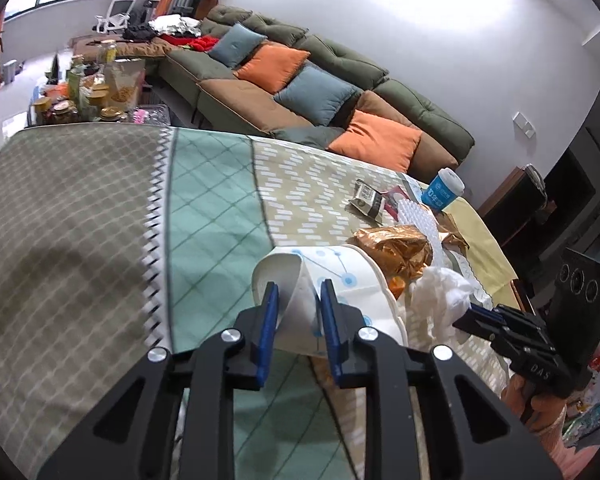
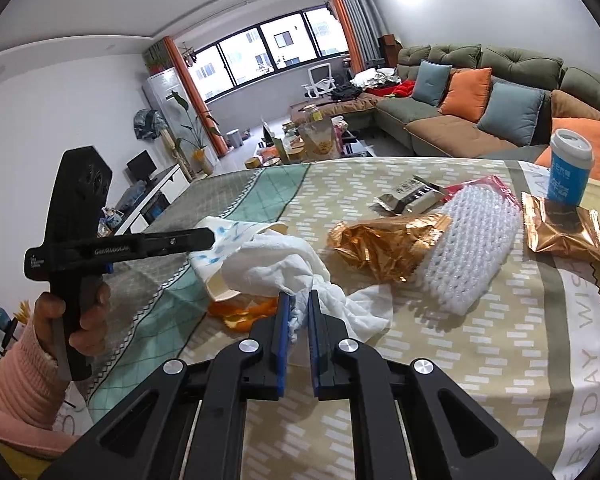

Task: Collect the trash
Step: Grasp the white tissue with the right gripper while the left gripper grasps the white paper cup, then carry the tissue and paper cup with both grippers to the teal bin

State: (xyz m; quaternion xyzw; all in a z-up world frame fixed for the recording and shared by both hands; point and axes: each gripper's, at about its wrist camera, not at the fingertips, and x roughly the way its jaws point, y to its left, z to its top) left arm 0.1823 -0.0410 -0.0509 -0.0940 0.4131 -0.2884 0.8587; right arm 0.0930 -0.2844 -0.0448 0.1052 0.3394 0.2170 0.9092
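Two gold wrappers – one blue cup – one tissue on table.

Living room, daylight from far window

White walls; green sofa with orange and blue cushions; wide window, orange curtains; white chair; pale floor; low cluttered table; bright glare on right wall.

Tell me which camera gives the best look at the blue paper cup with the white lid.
The right wrist view: the blue cup stands upright, large and unobstructed at the far right of the table, lid and print both visible. In the left wrist view the same cup is smaller and farther off, its base hidden behind the white foam net.
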